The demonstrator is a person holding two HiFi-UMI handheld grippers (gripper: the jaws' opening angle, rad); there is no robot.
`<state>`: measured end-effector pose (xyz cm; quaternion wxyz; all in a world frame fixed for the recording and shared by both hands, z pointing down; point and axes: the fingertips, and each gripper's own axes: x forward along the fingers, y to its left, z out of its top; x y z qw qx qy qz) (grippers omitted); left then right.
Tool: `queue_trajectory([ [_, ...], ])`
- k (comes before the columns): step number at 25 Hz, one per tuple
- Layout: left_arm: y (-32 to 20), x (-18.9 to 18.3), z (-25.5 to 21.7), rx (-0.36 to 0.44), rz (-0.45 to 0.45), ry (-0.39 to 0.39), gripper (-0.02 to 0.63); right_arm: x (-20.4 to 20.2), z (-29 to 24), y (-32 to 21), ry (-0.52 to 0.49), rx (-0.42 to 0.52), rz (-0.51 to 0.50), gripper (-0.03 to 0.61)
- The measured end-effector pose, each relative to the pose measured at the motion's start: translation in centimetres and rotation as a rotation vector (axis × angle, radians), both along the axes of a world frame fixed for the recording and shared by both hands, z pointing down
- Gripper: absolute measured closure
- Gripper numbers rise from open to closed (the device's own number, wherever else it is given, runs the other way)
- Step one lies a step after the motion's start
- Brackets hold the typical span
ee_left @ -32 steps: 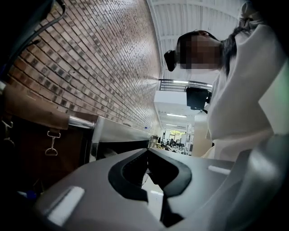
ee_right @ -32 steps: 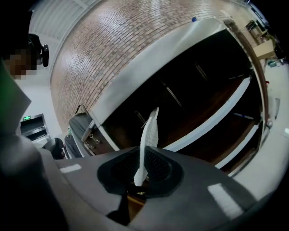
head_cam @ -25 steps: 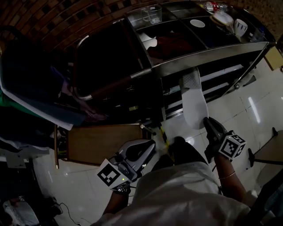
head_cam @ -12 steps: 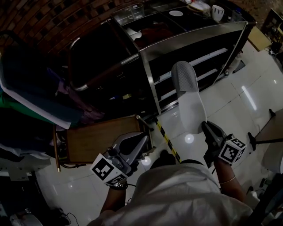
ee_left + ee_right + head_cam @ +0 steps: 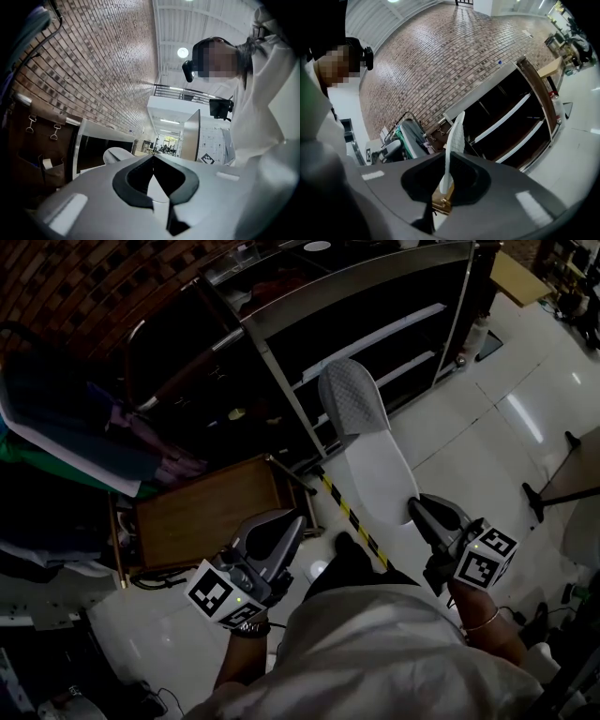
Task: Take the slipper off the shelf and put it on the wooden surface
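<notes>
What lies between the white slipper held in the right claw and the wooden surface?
In the head view, a strip of yellow-and-black striped tape on the glossy white floor runs between the white fabric slipper and the brown wooden surface.

The wooden surface [image 5: 197, 521] lies open from above, with hanging clothes [image 5: 112, 442] crowding its far left side, the metal shelf frame [image 5: 279, 399] standing just beyond its right corner, and wide white floor [image 5: 487, 418] free to the right of the shelf.
</notes>
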<state>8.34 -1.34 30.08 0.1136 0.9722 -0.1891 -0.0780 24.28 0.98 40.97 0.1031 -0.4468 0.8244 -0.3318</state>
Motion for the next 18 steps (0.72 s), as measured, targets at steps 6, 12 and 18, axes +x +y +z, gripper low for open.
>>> queue_trajectory([
  [6,6.8,-0.4,0.1,-0.059,-0.089,0.005,0.614,0.0,1.6,6.0,-0.04,-0.05,-0.067,0.548],
  [12,11.8,-5.8,2.0,-0.067,-0.238,-0.081,0.614,-3.4,3.2,8.9,-0.095,-0.083,-0.137,0.548],
  [18,12.7,-10.0,0.7,-0.027,-0.313,-0.06,0.614,-7.7,2.4,10.3,-0.103,-0.062,-0.197,0.549],
])
